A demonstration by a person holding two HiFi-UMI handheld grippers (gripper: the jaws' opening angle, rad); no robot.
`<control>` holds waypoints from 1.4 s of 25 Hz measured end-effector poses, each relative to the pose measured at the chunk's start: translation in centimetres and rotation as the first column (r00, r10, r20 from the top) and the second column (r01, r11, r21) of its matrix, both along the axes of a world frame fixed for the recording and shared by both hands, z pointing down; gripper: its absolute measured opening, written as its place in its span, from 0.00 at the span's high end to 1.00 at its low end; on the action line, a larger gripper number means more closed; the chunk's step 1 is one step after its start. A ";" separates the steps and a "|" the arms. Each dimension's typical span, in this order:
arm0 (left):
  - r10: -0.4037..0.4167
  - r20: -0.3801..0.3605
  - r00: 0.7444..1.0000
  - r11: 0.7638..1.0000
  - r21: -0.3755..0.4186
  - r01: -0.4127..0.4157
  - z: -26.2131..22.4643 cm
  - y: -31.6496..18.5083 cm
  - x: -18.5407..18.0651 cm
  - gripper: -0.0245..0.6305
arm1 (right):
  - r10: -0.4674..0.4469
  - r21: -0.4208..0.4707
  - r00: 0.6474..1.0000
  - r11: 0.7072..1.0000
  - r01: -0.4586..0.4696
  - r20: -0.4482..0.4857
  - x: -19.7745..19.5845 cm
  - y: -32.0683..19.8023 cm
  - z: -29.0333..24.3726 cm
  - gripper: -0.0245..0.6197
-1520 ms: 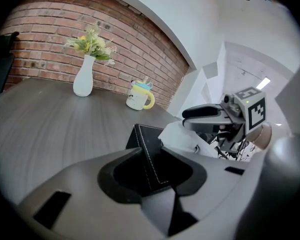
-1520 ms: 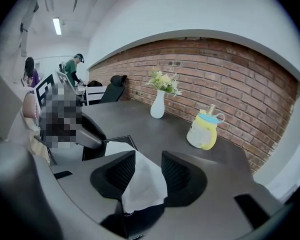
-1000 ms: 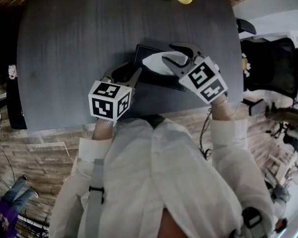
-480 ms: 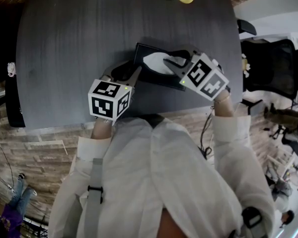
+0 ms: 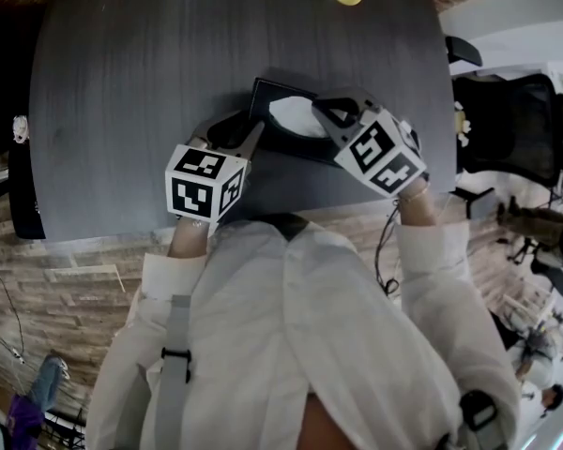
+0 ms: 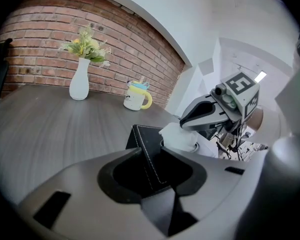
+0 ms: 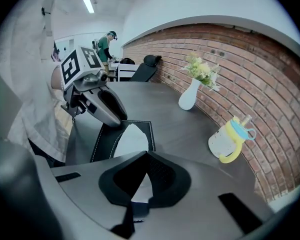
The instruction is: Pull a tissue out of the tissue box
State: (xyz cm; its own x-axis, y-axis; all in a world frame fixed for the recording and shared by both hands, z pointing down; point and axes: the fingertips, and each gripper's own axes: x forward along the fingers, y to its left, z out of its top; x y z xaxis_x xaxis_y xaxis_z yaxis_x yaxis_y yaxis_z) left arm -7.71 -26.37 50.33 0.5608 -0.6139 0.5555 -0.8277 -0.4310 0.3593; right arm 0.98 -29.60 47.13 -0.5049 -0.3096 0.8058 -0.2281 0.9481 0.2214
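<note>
Head view: right gripper (image 5: 325,112) pitched steeply down, clenched on tissue (image 5: 291,116) above tissue box (image 5: 266,97); left gripper (image 5: 252,138) clenched, tips against box corner.

A dark grey desk (image 5: 169,92) fills the head view from 9 to 1 o'clock. Pale plank floor (image 5: 75,279) lies at 8 o'clock and a black office chair (image 5: 516,129) at 3 o'clock. Behind the desk runs a red brick wall (image 6: 55,39), white wall (image 7: 200,9) above it. A ceiling strip light (image 7: 88,5) glows at 11 o'clock in the right gripper view.
</note>
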 end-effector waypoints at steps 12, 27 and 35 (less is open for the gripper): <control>-0.003 0.016 1.000 1.000 0.006 0.002 0.2 -0.1 0.0 0.79 | 0.101 0.105 0.985 0.988 -0.116 0.140 0.6 -1.4 -3.5 0.96; -0.004 0.073 0.997 1.000 0.018 0.003 0.0 0.1 -0.2 0.79 | 0.207 0.078 0.917 0.966 -0.247 0.342 1.8 -0.8 -6.9 0.96; -0.010 0.081 0.997 1.000 0.021 0.008 0.0 0.1 -0.1 0.79 | 0.228 0.086 0.900 0.957 -0.278 0.371 2.3 -0.8 -7.6 0.96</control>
State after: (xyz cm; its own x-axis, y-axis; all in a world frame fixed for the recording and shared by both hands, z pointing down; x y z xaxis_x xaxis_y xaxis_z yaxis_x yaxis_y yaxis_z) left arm -7.85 -26.30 50.32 0.5085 -0.6308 0.5861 -0.8578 -0.4299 0.2816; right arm 3.29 -30.37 39.55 -0.6387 -0.5570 0.5309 -0.5431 0.8151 0.2017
